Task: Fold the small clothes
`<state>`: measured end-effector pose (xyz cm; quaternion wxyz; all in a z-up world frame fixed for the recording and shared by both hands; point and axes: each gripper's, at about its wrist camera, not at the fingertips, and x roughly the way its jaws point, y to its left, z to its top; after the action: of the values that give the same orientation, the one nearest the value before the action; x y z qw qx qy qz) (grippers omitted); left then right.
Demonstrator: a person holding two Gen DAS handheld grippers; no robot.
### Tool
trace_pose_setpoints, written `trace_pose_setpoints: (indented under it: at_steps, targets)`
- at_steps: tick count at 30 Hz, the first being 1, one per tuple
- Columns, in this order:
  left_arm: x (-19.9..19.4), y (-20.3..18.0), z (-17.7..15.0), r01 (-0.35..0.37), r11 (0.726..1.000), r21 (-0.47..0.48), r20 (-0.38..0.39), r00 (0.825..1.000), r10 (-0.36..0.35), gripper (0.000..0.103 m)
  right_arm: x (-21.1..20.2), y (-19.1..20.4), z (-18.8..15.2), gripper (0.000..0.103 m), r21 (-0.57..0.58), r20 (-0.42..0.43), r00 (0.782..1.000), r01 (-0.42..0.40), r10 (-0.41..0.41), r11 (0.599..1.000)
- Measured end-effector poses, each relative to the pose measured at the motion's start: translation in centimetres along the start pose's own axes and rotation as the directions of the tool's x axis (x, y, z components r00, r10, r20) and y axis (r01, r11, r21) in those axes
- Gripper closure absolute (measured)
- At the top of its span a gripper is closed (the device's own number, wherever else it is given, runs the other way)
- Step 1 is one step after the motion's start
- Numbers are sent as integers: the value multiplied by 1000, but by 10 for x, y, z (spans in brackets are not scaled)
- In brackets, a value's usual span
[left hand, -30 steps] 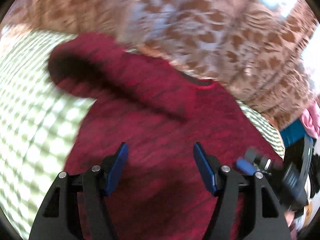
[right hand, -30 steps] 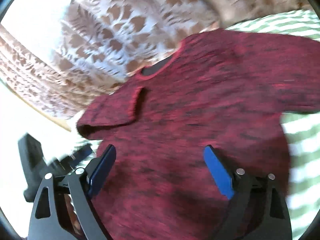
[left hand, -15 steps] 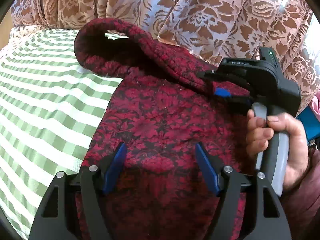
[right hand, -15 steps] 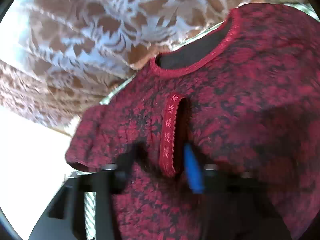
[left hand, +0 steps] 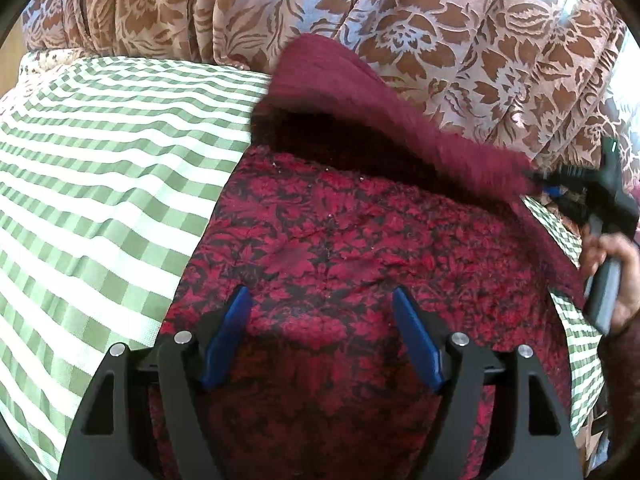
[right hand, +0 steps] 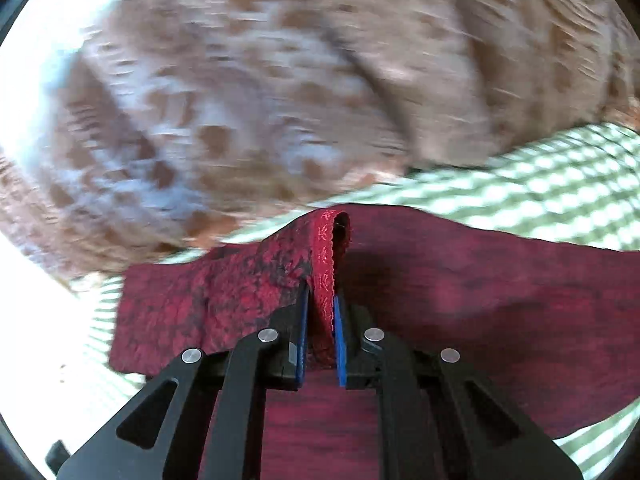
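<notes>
Right tool [right hand: 320,312] clamps the red top's [left hand: 360,256] trimmed edge [right hand: 326,264] — lifted off the green checked cloth [left hand: 100,168]; left tool [left hand: 322,312], jaws opening, hovers empty over it.

A green and white checked sheet [left hand: 100,168] covers the surface, lying smooth with faint creases; behind it hangs a brown curtain [left hand: 400,32] with a pale leaf pattern, gathered in folds.
</notes>
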<state>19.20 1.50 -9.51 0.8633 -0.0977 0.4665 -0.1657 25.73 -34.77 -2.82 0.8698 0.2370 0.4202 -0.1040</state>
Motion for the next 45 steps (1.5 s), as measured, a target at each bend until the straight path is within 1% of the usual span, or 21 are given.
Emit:
trace_pose_setpoints:
  at_steps: [2, 5, 8, 12, 15, 18, 20, 21, 22, 24, 26, 27, 28, 29, 30, 33, 34, 37, 40, 41, 45]
  targets:
    - [0, 0, 2, 3, 1000, -12, -7, 1000, -3, 29, 8, -26, -3, 93, 8, -17, 996, 90, -90, 996]
    - [-1, 1, 6, 6, 1000, -30, -18, 1000, -6, 29, 17, -46, -7, 93, 35, -43, 991, 126, -124, 991]
    - [-10, 2, 19, 26, 998, -58, 3, 1000, -26, 30, 23, -51, -14, 93, 30, -58, 989, 134, -132, 990]
    - [-21, 2, 52, 47, 996, -77, 73, 996, -42, 30, 20, -50, -14, 93, 41, -56, 990, 130, -128, 991]
    - [-19, -16, 85, 59, 998, -28, 127, 990, -55, 30, 14, -46, -13, 94, 40, -58, 992, 112, -109, 993]
    - [-7, -38, 109, 45, 998, 43, 154, 987, -51, 30, 9, -48, -17, 93, 42, -70, 993, 98, -95, 994]
    - [11, -48, 124, 35, 996, 80, 131, 990, -46, 30, 8, -50, -18, 93, 50, -73, 994, 86, -83, 995]
    - [26, -48, 131, 2, 997, 77, 114, 993, -11, 30, 7, -51, -19, 93, 51, -74, 994, 84, -80, 995]
    - [37, -45, 136, -10, 998, 66, 94, 996, 3, 31, 8, -52, -20, 93, 41, -76, 993, 95, -92, 995]
    - [62, -32, 144, -29, 999, 15, 37, 999, 28, 31, 13, -56, -21, 93, 22, -83, 989, 128, -126, 992]
    - [94, -7, 144, -80, 996, -49, -53, 996, 77, 29, 21, -62, -24, 93, 9, -99, 982, 162, -160, 987]
    - [110, 8, 139, -83, 992, -94, -109, 991, 73, 29, 25, -65, -25, 93, 11, -107, 980, 168, -166, 986]
    - [114, 19, 134, -41, 990, -135, -110, 994, 26, 29, 29, -70, -28, 93, 29, -113, 982, 156, -152, 987]
    - [109, 24, 131, -3, 987, -160, -68, 998, -8, 29, 30, -73, -28, 93, 46, -111, 984, 141, -136, 989]
    - [107, 24, 130, -4, 987, -162, -67, 998, -7, 29, 29, -74, -28, 93, 55, -109, 986, 133, -126, 990]
    - [93, 14, 131, -54, 989, -137, -50, 998, 48, 32, 28, -75, -28, 93, 56, -105, 988, 116, -110, 992]
    - [82, 9, 133, -62, 990, -125, -14, 998, 60, 34, 28, -76, -28, 93, 59, -103, 989, 109, -103, 992]
    - [55, -5, 142, -81, 993, -83, 92, 992, 88, 34, 26, -77, -29, 93, 60, -95, 991, 103, -97, 993]
    - [42, -23, 159, -73, 997, -17, 158, 985, 74, 34, 24, -74, -29, 93, 51, -87, 991, 109, -105, 993]
    - [42, -26, 165, -78, 997, 3, 165, 983, 76, 34, 23, -72, -29, 90, 44, -83, 991, 110, -106, 993]
    - [57, -35, 181, -112, 993, 33, 150, 983, 106, 38, 23, -65, -27, 90, 16, -78, 990, 122, -121, 992]
